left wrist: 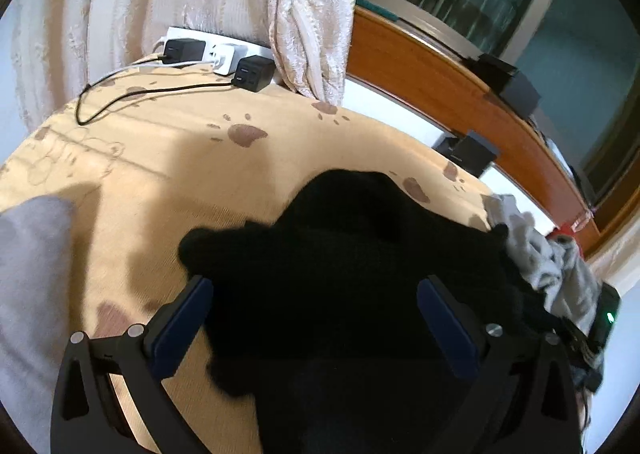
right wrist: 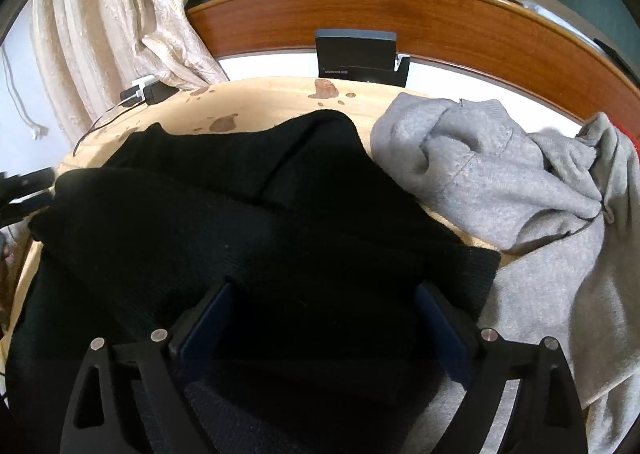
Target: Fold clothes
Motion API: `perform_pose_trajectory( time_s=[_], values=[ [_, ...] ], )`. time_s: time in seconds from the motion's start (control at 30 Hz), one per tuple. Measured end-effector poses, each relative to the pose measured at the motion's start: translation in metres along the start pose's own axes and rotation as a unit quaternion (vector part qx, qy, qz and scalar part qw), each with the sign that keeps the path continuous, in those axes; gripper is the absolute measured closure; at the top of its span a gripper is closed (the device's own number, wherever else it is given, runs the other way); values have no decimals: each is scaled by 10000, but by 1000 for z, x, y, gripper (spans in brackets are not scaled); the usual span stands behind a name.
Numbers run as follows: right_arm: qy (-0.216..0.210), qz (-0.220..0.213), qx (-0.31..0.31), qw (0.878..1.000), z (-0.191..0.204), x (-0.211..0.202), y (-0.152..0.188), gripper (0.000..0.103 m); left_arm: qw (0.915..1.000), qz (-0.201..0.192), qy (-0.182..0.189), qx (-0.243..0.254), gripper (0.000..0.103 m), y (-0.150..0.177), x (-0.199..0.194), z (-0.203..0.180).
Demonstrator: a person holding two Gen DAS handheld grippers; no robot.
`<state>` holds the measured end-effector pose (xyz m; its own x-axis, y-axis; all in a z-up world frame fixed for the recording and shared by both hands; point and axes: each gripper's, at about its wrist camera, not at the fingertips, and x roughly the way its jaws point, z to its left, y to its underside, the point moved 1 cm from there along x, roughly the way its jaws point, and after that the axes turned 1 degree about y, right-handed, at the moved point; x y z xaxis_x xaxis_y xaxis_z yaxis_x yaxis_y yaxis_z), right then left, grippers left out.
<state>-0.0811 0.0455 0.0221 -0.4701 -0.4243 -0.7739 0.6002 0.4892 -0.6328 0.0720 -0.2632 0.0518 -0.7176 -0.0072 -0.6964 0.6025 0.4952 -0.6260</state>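
- Bed [left wrist: 168, 158]: carries all garments; the black sweater serves as landmark.
- Black sweater [right wrist: 240, 222]: lies mid-bed in overlapping layers, its fold state unclear.
- Grey garment [right wrist: 500, 182]: crumpled, touching the sweater's right edge; a careless pinch could catch both fabrics.
- Left gripper [left wrist: 314, 314]: jaws spread wide over the sweater's left part, gripping nothing.
- Right gripper [right wrist: 322, 318]: jaws likewise spread above its near edge.
- Cable [left wrist: 132, 94]: beyond the sweater; dragged fabric may snag it.
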Motion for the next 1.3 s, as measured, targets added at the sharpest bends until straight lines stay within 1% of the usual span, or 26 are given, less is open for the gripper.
perform_pose_trajectory(
  time_s=[0.07,0.17,0.23,0.33,0.4,0.53,0.6,0.63,0.77,0.83,0.9,1.03,1.13,1.23,1.3],
  values=[
    [-54,23,-34,10000,1,1,0,0,9998,29,37,203,1,11,-17,-7],
    [-84,35,-54,9999,2,2,-1,0,9982,196,221,517,1,33,-42,-16],
    [-110,25,-50,9999,2,2,-1,0,9968,333,387,611,1,49,-60,-18],
    [-434,-199,66,9988,-5,-10,1,1,9946,474,599,699,1,74,-90,-14],
    [-438,-458,72,9980,-7,-35,7,1,9933,498,698,771,1,90,-107,-11],
    [-948,-1212,-107,9880,6,-114,34,1,9911,610,878,797,1,119,-128,-3],
    [-1074,-1461,-282,9830,15,-152,54,1,9898,666,968,810,1,134,-139,1],
    [-1132,-1553,-351,9807,12,-166,64,1,9891,694,1013,816,1,142,-144,3],
    [-1469,-1737,-473,9726,5,-208,111,1,9860,806,1192,842,1,172,-165,10],
    [-1660,-1756,-511,9690,5,-220,132,1,9843,862,1281,854,1,186,-175,14],
    [-1729,-1761,-550,9675,10,-226,149,1,9825,917,1371,867,1,201,-185,18],
    [-1648,-1746,-688,9683,21,-238,177,1,9837,988,1337,691,1,215,-188,25],
    [-1525,-1779,-736,9694,27,-242,189,1,9833,945,1419,639,1,224,-190,28],
    [-1416,-1731,-743,9718,28,-246,195,1,9856,890,1312,591,1,231,-189,29],
    [-1293,-1677,-743,9745,30,-248,197,1,9868,882,1176,685,1,239,-187,24]
  ],
)
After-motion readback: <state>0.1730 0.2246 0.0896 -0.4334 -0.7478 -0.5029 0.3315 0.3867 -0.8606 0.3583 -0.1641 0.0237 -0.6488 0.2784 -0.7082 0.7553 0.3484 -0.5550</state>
